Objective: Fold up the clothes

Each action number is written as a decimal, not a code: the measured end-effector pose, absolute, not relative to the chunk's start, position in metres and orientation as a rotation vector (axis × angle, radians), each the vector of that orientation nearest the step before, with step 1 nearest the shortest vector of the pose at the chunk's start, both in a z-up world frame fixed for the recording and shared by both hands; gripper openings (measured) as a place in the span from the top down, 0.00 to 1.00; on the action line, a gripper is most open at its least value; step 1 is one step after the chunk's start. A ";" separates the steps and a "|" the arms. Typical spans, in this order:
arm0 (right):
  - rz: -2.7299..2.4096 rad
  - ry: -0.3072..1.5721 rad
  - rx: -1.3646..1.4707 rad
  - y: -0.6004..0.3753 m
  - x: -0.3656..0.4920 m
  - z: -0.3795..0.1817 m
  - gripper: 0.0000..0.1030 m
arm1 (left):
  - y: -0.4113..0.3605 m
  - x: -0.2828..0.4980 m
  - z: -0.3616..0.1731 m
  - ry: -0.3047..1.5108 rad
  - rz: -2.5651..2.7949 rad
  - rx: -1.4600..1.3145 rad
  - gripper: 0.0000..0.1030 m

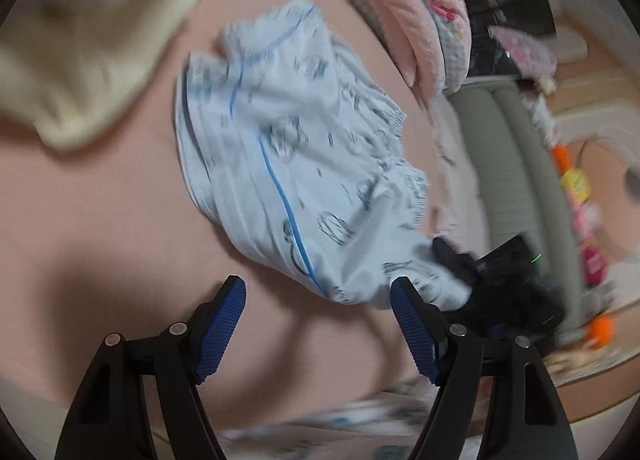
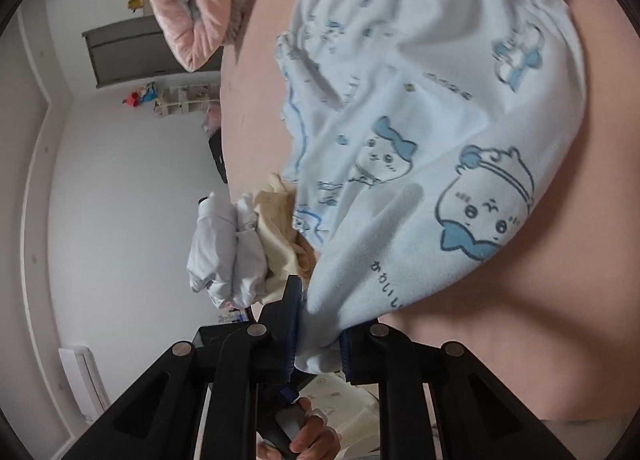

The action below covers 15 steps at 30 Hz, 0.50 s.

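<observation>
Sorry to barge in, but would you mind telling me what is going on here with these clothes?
A person with a gripper in each hand is folding laundry on a pink bed. The right gripper is clamped on one end of a pale blue cartoon-print garment. The left gripper is open and holds nothing, just short of that garment. A cream garment lies apart on the bed.

pale blue garment with blue cartoon characters, cream cloth, pink bedsheet, pink quilt

Pink bed sheet underfoot, pale grey walls, white baseboard trim, grey cabinet, cubby shelf with plush toys, daylight soft, grey bolster bedside.
</observation>
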State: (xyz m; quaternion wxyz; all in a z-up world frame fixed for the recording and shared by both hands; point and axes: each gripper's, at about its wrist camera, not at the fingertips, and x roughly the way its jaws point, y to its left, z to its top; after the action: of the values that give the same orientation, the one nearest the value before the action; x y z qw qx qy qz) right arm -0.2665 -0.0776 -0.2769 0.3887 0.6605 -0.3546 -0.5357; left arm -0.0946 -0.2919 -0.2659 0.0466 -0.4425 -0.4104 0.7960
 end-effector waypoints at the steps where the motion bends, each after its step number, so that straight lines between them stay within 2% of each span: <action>1: -1.364 -0.894 1.681 -0.080 -0.267 -0.274 0.85 | -0.288 -0.094 -0.260 -1.170 2.470 -1.357 0.28; 5: -1.364 -0.889 1.695 -0.091 -0.269 -0.269 0.85 | -0.272 -0.094 -0.242 -0.861 2.594 -1.383 0.28; 15: -1.337 -0.954 1.695 -0.097 -0.277 -0.260 0.85 | -0.241 -0.109 -0.239 -0.428 2.740 -1.398 0.28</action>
State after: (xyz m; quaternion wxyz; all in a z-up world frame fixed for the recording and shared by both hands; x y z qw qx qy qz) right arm -0.2769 -0.0969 -0.2599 0.3807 0.6641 -0.3737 -0.5239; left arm -0.1093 -0.2407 -0.2387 0.0181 -0.4500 -0.1379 0.8821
